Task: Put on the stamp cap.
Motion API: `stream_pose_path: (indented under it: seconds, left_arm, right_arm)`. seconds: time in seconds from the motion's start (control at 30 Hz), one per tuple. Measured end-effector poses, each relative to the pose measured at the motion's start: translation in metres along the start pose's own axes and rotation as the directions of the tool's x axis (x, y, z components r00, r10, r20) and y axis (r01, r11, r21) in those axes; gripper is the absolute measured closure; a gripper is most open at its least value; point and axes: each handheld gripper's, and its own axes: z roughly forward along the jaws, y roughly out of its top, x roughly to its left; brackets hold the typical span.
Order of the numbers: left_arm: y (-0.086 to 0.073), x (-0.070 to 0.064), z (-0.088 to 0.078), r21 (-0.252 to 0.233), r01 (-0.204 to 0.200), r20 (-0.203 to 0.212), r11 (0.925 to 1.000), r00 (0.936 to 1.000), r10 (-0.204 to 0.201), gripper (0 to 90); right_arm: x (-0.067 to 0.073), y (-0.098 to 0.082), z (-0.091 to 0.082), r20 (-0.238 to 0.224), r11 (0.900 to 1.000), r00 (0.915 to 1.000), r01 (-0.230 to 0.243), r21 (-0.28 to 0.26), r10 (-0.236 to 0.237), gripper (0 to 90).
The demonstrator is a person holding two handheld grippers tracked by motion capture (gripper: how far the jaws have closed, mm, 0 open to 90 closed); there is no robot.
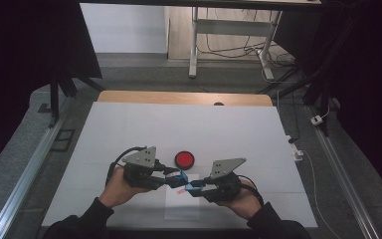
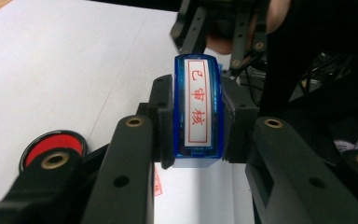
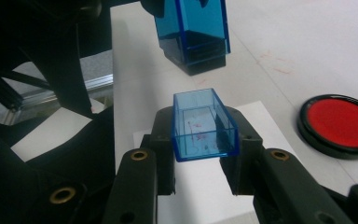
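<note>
Blue translucent plastic stamp (image 2: 198, 112) is clenched in the left gripper (image 1: 171, 177) near the table's front, its clear blue cap (image 3: 204, 123) gripped by the right gripper (image 1: 193, 187); next comes probably recapping, needing careful alignment.

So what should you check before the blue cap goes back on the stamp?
1. Left tool grips the blue plastic stamp with red characters on its white label: ok.
2. Right tool grips the clear blue plastic cap: ok.
3. Cap's open side faces the stamp: ok, seen in the right gripper view.
4. Cap lined up with the stamp's dark end: not ok, a gap remains and the stamp sits off to one side.
5. Round red ink pad out of the way: ok.
6. White paper sheet lying flat below: ok.
</note>
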Motion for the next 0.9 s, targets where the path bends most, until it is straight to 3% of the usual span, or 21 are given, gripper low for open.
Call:
stream_pose_path:
  seconds: [0.47, 0.9]
  left_arm:
    - [0.000, -0.002, 0.002, 0.000, -0.064, 0.015, 0.9980, 0.9979, 0.064, 70.1]
    - [-0.001, -0.001, 0.001, -0.033, -0.069, 0.040, 0.9970, 0.9967, 0.071, 70.1]
  right_arm:
    - [-0.007, 0.008, 0.020, -0.097, 1.000, 0.9952, 0.007, -0.012, -0.008, 68.9]
    - [-0.008, 0.010, 0.023, -0.134, 0.999, 0.9907, 0.017, -0.029, -0.021, 69.0]
